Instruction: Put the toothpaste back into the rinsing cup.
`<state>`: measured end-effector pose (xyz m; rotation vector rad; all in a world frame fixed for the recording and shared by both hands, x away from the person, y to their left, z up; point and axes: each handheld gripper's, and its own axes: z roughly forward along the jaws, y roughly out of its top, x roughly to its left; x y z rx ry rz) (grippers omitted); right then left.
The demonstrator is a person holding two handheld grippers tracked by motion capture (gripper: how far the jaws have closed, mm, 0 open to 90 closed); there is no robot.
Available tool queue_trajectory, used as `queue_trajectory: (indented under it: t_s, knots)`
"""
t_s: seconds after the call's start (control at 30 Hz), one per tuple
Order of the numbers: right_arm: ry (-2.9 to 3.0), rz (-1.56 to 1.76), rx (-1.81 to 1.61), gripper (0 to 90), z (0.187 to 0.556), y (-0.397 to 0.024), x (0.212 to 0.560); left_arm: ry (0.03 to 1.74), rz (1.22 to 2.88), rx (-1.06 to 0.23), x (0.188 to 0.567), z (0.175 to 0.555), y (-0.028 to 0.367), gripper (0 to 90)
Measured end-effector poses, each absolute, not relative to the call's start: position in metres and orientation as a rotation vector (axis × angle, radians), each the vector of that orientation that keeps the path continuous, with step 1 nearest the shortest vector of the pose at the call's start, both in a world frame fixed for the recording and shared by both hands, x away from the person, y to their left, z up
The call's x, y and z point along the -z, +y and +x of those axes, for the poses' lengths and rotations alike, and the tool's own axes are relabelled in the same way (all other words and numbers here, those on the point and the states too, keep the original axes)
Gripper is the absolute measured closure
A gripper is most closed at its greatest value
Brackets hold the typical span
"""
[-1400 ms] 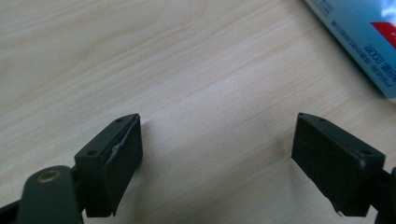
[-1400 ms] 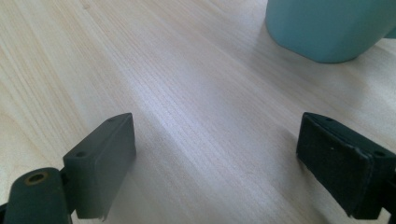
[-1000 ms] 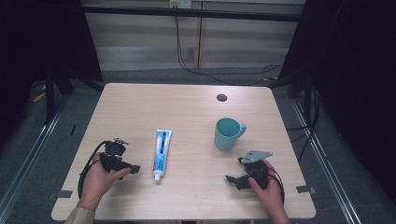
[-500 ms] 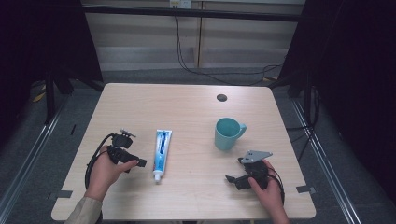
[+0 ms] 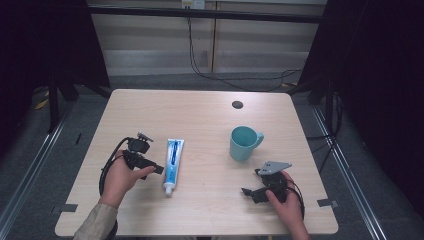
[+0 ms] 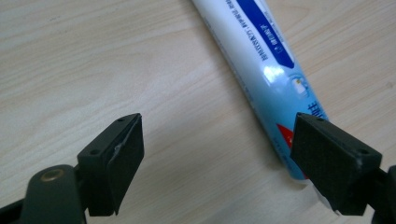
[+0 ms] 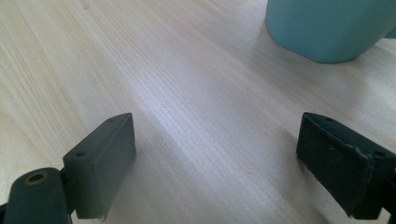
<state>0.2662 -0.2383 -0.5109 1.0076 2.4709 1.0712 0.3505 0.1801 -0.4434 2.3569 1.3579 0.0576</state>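
The toothpaste tube (image 5: 172, 165) lies flat on the table (image 5: 200, 115), left of the teal mug (image 5: 243, 143). The left gripper (image 5: 156, 169) hovers just beside the tube, jaws wide apart with nothing between them. The right gripper (image 5: 246, 192) sits near the mug, jaws also spread and empty.

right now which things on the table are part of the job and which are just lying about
In the job:
- toothpaste tube, beside the open left hand-held gripper

Lying about:
- teal mug, standing apart
- right hand-held gripper, open over bare table
- dark round spot near the far edge
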Motion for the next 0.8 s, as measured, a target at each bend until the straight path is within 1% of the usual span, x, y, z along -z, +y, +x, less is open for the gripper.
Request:
queue_trajectory:
  t_s: [0.3, 0.53, 0.63, 0.8]
  knots:
    - [2.471, 1.008, -1.071, 11.4, 0.266, -0.238, 0.511, 1.337, 2.376, -0.044, 0.437, 0.355, 0.158, 17.3]
    - [2.471, 1.007, -1.071, 11.4, 0.266, -0.238, 0.511, 1.327, 2.385, -0.019, 0.439, 0.355, 0.14, 17.4]
    - [2.471, 1.008, -1.071, 11.4, 0.266, -0.238, 0.511, 1.332, 2.379, 0.0, 0.442, 0.355, 0.134, 20.1]
    - [2.471, 1.008, -1.071, 11.4, 0.266, -0.238, 0.511, 1.336, 2.384, -0.001, 0.445, 0.356, 0.128, 20.1]
